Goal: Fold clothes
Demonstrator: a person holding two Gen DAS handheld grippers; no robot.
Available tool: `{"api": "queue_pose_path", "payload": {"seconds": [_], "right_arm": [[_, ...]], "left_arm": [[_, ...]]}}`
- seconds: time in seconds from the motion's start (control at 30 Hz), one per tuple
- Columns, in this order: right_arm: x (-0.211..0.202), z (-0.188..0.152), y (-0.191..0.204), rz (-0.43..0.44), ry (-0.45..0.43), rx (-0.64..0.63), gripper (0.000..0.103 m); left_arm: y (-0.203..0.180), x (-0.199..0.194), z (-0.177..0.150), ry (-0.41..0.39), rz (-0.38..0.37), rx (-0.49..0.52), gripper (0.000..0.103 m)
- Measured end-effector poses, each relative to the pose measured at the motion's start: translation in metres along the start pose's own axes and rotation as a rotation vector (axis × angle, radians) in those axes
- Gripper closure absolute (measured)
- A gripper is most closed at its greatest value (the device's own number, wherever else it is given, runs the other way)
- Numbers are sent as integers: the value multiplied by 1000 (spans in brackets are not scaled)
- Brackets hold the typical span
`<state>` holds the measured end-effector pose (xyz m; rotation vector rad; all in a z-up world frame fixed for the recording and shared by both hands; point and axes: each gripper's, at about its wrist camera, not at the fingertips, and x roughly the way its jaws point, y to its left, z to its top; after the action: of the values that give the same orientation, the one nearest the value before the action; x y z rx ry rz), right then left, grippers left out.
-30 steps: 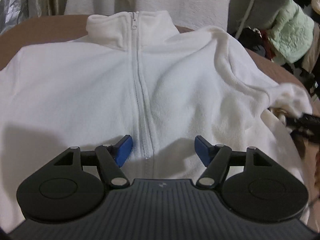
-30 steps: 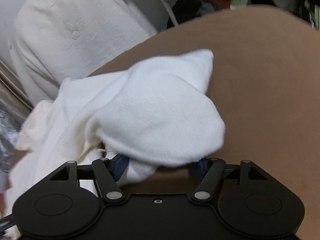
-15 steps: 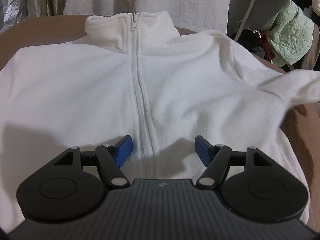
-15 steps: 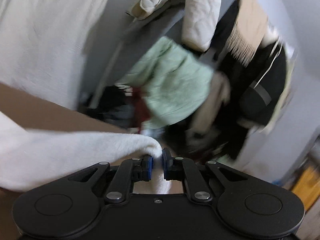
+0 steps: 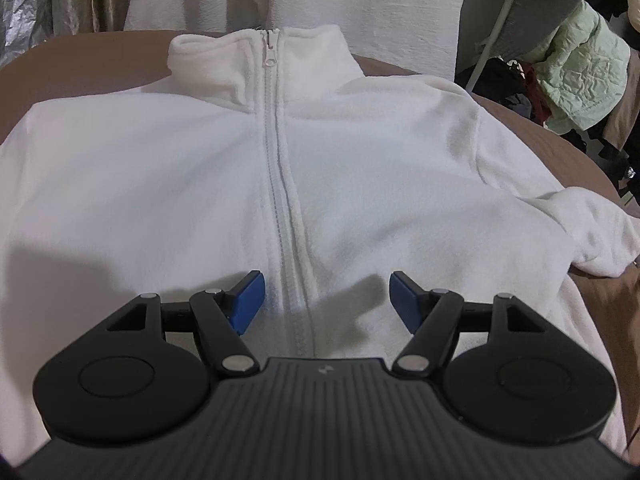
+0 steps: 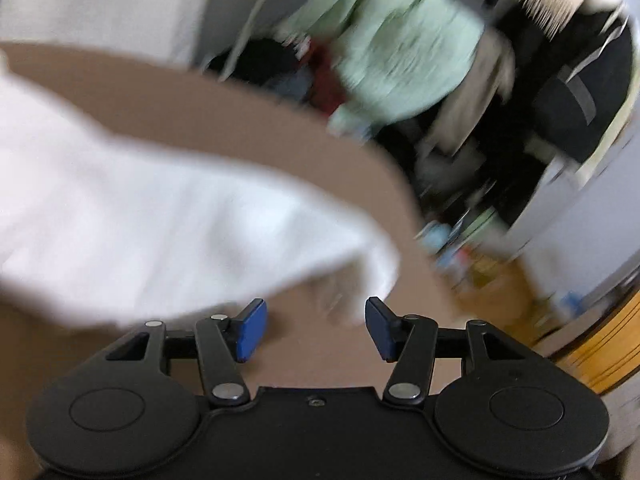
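One white fleece jacket [image 5: 200, 184] lies front-up on the brown bench [image 5: 580, 160], zipped to the top of its stand-up collar [image 5: 256, 60], with the zipper [image 5: 280, 184] running down its middle. The left hand-held gripper [image 5: 326, 300] hangs over the lower front of the jacket with its blue pads [image 5: 248, 300] spread wide, one on either side of the zipper, pinching nothing. At the right edge of the left wrist view the jacket's sleeve [image 5: 592, 232] lies bunched on the bench.

The right wrist view is blurred by motion. The right hand-held gripper [image 6: 316, 326] has just been opening its jaws, and they stand apart with no cloth between them, only bare bench [image 6: 240, 128] below. The sleeve [image 6: 160, 232] lies just ahead of and to the left of the pads [image 6: 250, 328], its end near them but not gripped. Beyond the bench hangs a pale green quilted garment [image 6: 400, 40] among dark clothes [image 6: 568, 92].
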<state>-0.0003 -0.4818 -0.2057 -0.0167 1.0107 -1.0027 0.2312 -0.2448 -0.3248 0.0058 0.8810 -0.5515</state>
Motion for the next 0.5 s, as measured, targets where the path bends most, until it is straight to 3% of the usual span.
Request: {"api": "queue_pose_path", "payload": {"seconds": [0.07,0.13,0.27,0.37,0.5], "right_arm": [[-25,-36,15,108,-5,-54,44],[-64,-71,27,205,-78,-116,44],[-126,-125,26,406,-135,-32,42],[-159,-161,26,494,-159,-15,42],[-186,-188,23,497,-225,-161,42]], "left_arm": [[-5,-6,-6,26,9,55,34],[-11,-13,-15,49,25,123,34],[-35,-40,-42,35,40,291,31],[-59,-63,-64,45,-67,362,31],[-103,-89,-101,112,-247,452,31]]}}
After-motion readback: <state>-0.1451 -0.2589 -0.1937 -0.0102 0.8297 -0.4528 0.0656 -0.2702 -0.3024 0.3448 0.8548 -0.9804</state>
